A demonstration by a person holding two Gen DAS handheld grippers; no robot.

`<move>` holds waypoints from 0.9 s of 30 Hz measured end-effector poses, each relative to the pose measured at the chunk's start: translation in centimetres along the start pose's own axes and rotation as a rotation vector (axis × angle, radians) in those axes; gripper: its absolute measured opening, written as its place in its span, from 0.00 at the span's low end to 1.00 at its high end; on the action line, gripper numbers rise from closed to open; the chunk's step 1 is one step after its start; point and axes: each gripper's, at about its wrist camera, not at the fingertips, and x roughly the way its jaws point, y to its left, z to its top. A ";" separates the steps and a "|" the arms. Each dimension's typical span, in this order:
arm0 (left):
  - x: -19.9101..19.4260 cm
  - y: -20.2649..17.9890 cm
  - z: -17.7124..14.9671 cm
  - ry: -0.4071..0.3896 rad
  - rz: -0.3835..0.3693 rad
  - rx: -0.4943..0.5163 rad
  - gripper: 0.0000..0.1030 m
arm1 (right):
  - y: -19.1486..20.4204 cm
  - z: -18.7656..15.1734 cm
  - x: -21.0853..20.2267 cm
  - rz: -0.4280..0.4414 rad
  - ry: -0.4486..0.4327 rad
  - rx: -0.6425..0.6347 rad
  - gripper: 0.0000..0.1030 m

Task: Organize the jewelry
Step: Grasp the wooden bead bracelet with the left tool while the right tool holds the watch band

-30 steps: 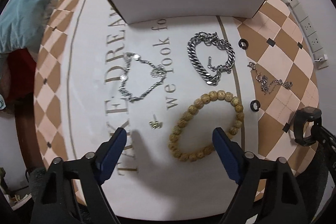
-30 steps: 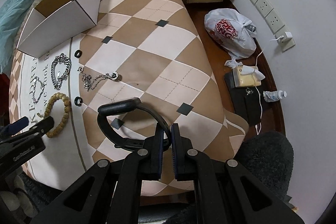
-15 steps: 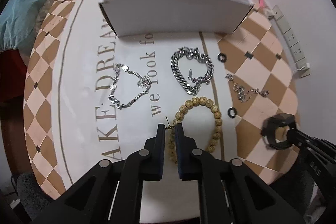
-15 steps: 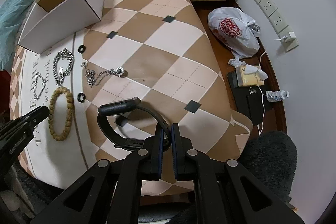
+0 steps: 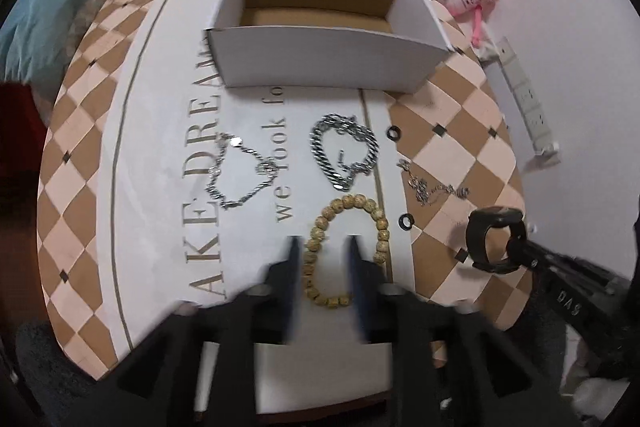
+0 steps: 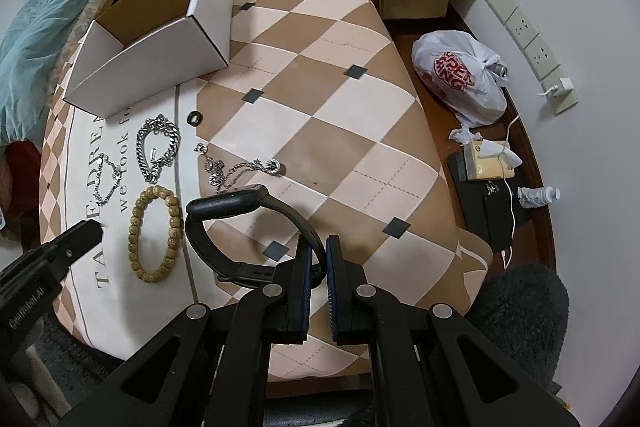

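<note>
Two grippers up, both pointing down at the tabletop [image 6: 360,115]. Right gripper [image 6: 316,259]: jaws pinching the strap of the black watch [image 6: 224,211], which hangs clear of the cloth, prob. carried toward the white cardboard box [image 5: 320,63] at the far edge. Box looks empty inside, so sorting has barely begun imo.

Left gripper [image 5: 322,259]: jaws partly spread, have just been opening, blurred. Nothing pinched that I can see; the wooden bead bracelet [image 5: 344,251] lies flat on the cloth below, showing between them.

Rest of jewelry lies loose in front of the box: thick silver curb-chain bracelet [image 5: 344,155], thin silver chain [image 5: 240,175] over the printed lettering, a tangled silver chain [image 5: 432,187] on the checkered part, two small black rings [image 5: 394,133] [image 5: 407,221]. All apart from each other, easy single picks.

Bead bracelet sits nearest the left gripper, so likely next pick; needs jaws over one side of the loop.
</note>
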 end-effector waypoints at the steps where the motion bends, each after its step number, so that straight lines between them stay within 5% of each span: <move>1: 0.4 -0.6 0.0 0.000 0.006 0.017 0.67 | -0.2 -0.1 0.1 -0.004 0.002 0.005 0.07; 6: 2.8 -2.8 -0.5 0.056 0.048 0.105 0.69 | -2.0 -0.4 0.5 -0.025 0.015 0.036 0.07; 12: 4.9 -6.0 -1.7 0.021 0.176 0.285 0.68 | -3.4 -1.0 1.1 -0.042 0.026 0.063 0.07; 14: 5.1 -6.6 -1.8 -0.009 0.180 0.321 0.51 | -3.6 -1.1 1.3 -0.046 0.029 0.064 0.07; 15: 5.0 -6.7 -1.8 -0.008 0.129 0.321 0.17 | -3.7 -1.3 1.3 -0.047 0.031 0.064 0.07; 16: 5.1 -6.8 -1.6 0.005 0.106 0.315 0.07 | -3.7 -1.3 1.4 -0.048 0.033 0.064 0.07; 27: 2.6 -4.9 -0.9 -0.022 0.046 0.218 0.07 | -3.6 -1.3 0.6 -0.032 0.013 0.064 0.07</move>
